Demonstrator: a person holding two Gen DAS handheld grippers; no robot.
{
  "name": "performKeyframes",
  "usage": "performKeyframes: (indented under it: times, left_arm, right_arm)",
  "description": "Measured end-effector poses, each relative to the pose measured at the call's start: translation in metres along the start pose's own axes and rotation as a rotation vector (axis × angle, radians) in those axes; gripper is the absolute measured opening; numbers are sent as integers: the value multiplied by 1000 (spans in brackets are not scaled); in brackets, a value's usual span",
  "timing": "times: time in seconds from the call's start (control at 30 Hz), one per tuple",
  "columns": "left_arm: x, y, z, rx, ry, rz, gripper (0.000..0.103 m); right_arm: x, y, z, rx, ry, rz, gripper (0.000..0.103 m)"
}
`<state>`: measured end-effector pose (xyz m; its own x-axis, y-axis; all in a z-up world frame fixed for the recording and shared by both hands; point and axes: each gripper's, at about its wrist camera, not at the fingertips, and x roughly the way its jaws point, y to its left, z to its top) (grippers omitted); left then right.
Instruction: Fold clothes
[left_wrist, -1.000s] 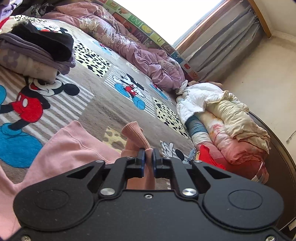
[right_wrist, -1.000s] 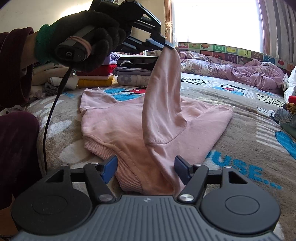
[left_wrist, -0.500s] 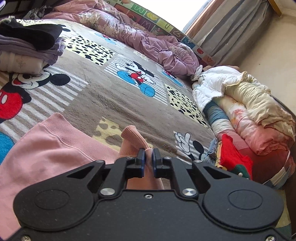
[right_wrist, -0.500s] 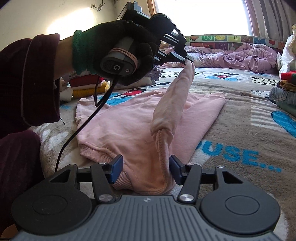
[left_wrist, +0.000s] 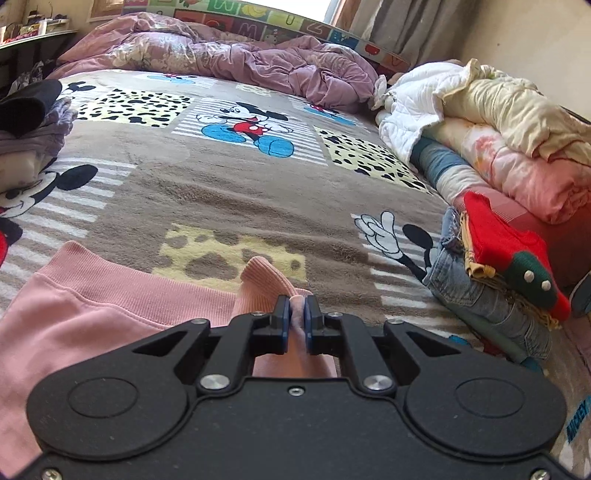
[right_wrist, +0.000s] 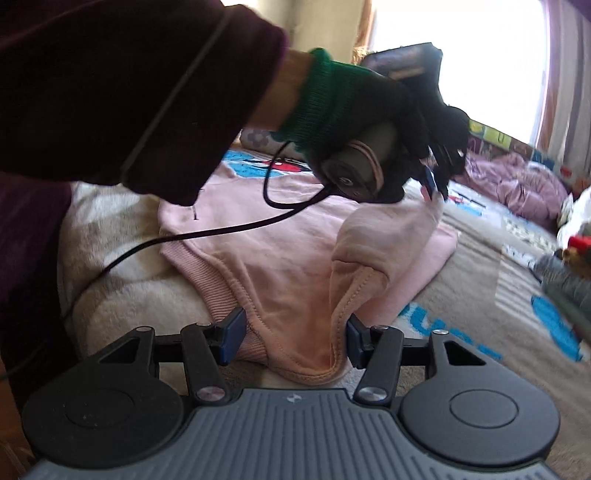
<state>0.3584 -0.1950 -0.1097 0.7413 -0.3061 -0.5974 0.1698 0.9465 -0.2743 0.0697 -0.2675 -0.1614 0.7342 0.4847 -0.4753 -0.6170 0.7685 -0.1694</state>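
A pink sweatshirt lies spread on the Mickey Mouse blanket. My left gripper is shut on the sleeve's ribbed cuff and holds it low over the sweatshirt body. In the right wrist view the left gripper, in a black-gloved hand, has the sleeve laid across the garment. My right gripper is open, its fingers on either side of the sweatshirt's near corner, touching nothing that I can tell.
Folded clothes are stacked at the left. A pile with jeans and a red garment lies at the right, with rolled quilts behind. A purple duvet lies at the far edge. A black cable hangs from the left gripper.
My left gripper has carried the sleeve cuff down from high above to low over the sweatshirt body. The right gripper stayed open at the near corner.
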Motion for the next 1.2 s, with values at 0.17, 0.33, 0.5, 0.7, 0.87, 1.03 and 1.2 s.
performKeyframes:
  times: [0.17,0.33,0.5,0.7,0.87,1.03,1.2]
  left_arm:
    - [4,-6,-2,67,7,4,6]
    - [8,-10,-7,114,26,5,6]
    - [16,-16,-9,148,45,31,6]
    - [26,-20,-12,169,90,5,22]
    - [0,-5,-6,123,46,-45,30]
    - [-29,30,-10,74,18,-27,30]
    - [-51,45,-37,67,37,-63,30]
  right_arm:
    - [2,5,3,-44,12,-6,56]
    - [-2,9,6,-86,1,-49,57]
    - [1,11,5,-88,11,-17,57]
    - [3,11,5,-77,18,-7,57]
    - [1,4,4,-20,17,8,59]
    - [-10,-16,3,153,-6,80,63]
    - [-21,-45,-3,425,-72,136,63]
